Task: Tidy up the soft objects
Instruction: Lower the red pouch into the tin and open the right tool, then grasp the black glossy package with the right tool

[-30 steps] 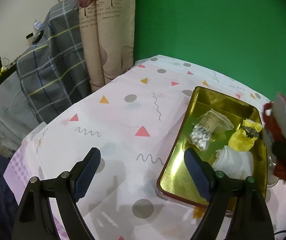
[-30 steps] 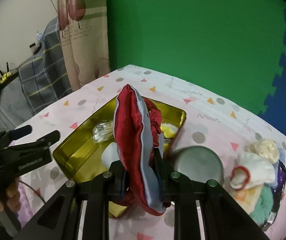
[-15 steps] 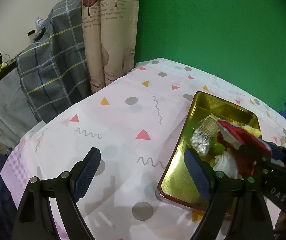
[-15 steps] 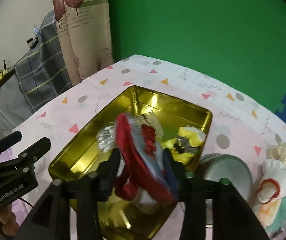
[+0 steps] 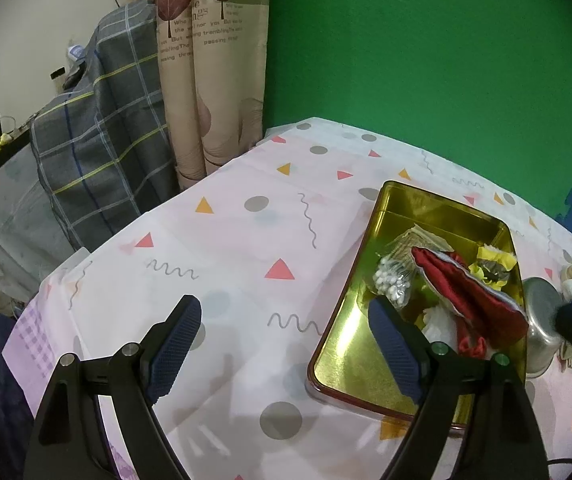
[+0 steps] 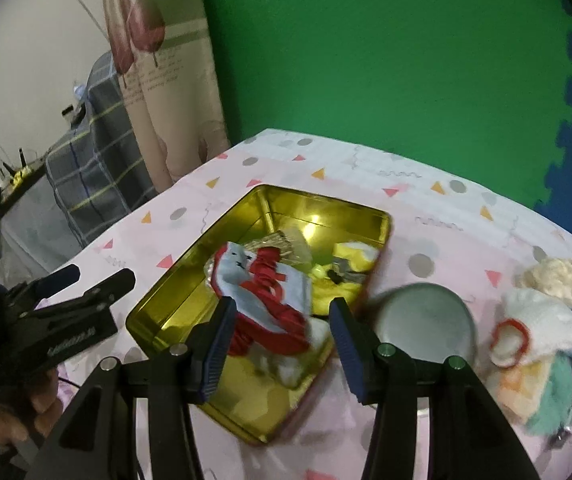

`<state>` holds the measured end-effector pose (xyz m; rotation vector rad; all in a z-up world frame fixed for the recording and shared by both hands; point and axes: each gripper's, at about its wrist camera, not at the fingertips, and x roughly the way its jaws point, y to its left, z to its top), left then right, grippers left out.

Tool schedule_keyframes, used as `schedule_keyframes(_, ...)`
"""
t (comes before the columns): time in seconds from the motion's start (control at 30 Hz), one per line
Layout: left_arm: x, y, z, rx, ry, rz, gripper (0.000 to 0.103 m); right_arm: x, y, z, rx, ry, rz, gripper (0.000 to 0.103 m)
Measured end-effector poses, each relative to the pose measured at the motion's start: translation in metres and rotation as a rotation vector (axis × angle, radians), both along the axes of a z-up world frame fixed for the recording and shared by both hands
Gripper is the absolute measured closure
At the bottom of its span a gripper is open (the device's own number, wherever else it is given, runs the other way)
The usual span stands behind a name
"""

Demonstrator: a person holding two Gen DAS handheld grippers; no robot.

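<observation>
Red-and-grey cloth pouch dropped into the gold tin

The pouch (image 6: pixel 264 292) lies loose inside the tin (image 6: pixel 190 276); right gripper (image 6: pixel 280 342) spread above it, left gripper (image 5: pixel 282 354) spread beside the tin, both empty.

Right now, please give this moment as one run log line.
red cloth: lying in gold tin | right tongs: open, cloth not gripped | left tongs: open, empty | pile of soft items: waiting beside tin

Glossy gold metal tin (image 6: pixel 328 210), matt printed tablecloth (image 5: pixel 246 240), shiny red cloth (image 5: pixel 468 296), dull grey metal lid (image 6: pixel 426 316)
</observation>
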<state>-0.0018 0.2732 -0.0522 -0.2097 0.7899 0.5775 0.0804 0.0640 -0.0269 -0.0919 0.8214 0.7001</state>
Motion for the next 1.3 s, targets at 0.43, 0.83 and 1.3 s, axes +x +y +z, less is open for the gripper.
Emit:
schedule_keyframes(0.43, -0.001, -0.008, 0.002, 0.049, 0.005, -0.006, 0.020, 0.019, -0.179, 0.002, -0.038, -0.029, -0.364, 0.054)
schedule_keyframes(0.83, 0.001, -0.018, 0.007, 0.105, 0.013, -0.021, 0.020, 0.059, -0.257, -0.048, -0.147, 0.054, -0.471, 0.054)
schedule_keyframes(1.3, 0.017, -0.086, 0.038, 0.155, -0.022, -0.214, 0.012, 0.096, -0.258, -0.092, -0.173, 0.095, -0.450, 0.054)
